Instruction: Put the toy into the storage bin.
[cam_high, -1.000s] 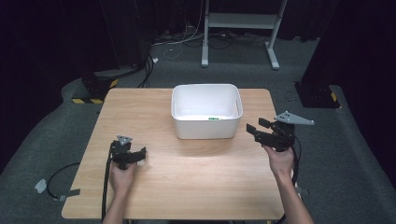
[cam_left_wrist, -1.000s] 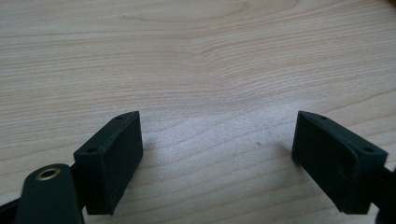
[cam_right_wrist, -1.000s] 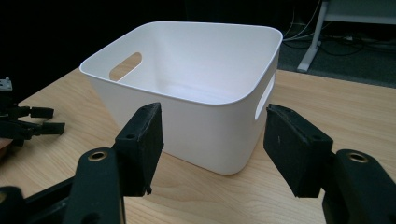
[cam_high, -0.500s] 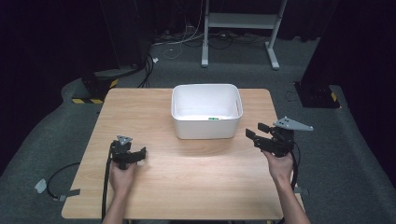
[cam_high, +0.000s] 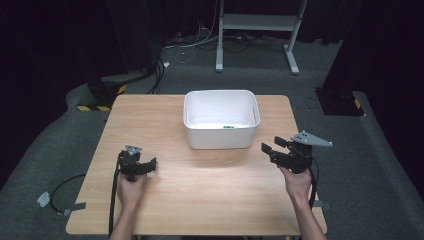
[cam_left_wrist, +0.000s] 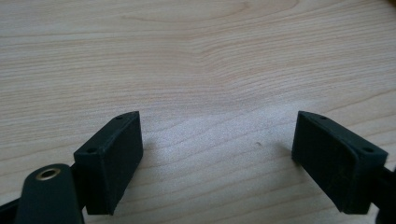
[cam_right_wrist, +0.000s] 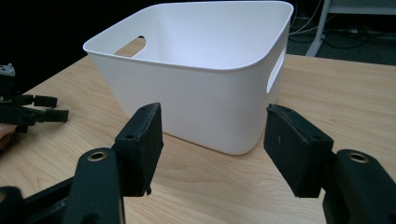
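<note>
Obs.: the white plastic bin (cam_high: 220, 137) is standing upright on the wooden table (cam_high: 200, 200), toward the far edge, about midway across. The right gripper (cam_high: 272, 146) is hovering near the bin's right front corner and pointing at it. Its jaws are standing apart with nothing between them, and the right gripper view is showing the bin wall beyond the gap. The left gripper (cam_high: 145, 165) is resting low over bare wood, well apart from the bin, with its jaws likewise spread and gripping nothing.

Contents: the interior is looking bare, apart from a small green mark (cam_high: 227, 127) low on the near inner wall. It is too small to tell whether it is a sticker or a loose item.

Handling (judgement): the bin is appearing thin-walled, rigid and light. Its smooth, glossy sides are likely slippery, and the body is too wide for one gripper to span. The rolled rim (cam_right_wrist: 196, 65) and the two handle cut-outs (cam_right_wrist: 275, 74) on the short ends are offering the best purchase, with one jaw inside and one outside. Pinching a single side is risking tilt, so taking both ends is looking steadier.
</note>
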